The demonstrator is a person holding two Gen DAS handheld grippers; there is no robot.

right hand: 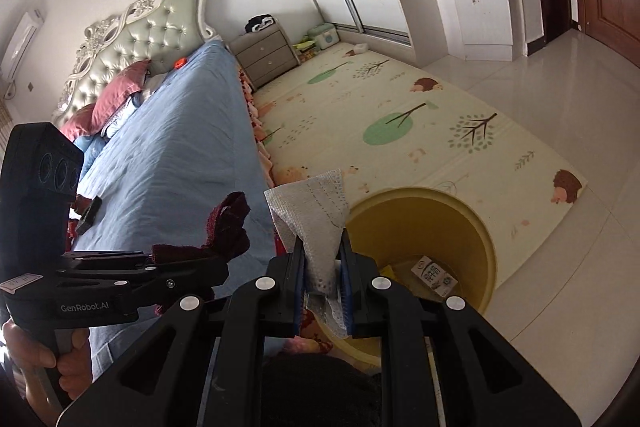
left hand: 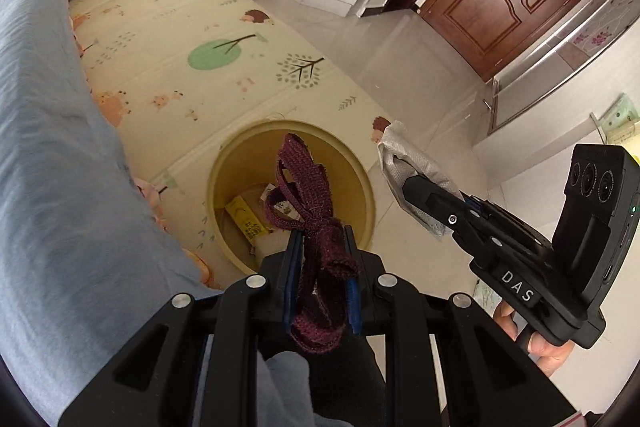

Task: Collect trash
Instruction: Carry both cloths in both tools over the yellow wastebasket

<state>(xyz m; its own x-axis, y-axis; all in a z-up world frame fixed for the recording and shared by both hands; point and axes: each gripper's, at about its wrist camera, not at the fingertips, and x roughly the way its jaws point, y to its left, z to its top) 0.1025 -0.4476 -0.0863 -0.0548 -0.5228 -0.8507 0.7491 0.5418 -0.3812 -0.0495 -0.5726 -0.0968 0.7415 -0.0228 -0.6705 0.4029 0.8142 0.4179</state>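
Holding the maroon strap (left hand: 316,223) clamped in your left gripper (left hand: 322,247) above the yellow bin (left hand: 362,167) and the white tissue (right hand: 316,215) pinched in your right gripper (right hand: 323,259) beside its rim, bring both squarely over the bin's mouth before you let go. Mind the blue bed (right hand: 176,155) close beside the bin, and the play mat (left hand: 192,39) edge under it, where a drifting tissue could land.

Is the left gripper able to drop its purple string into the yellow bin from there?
Probably yes. The left gripper, shut on the maroon strap, hangs over the open yellow bin. No lid shows, and the right gripper with its paper towel is off to one side.
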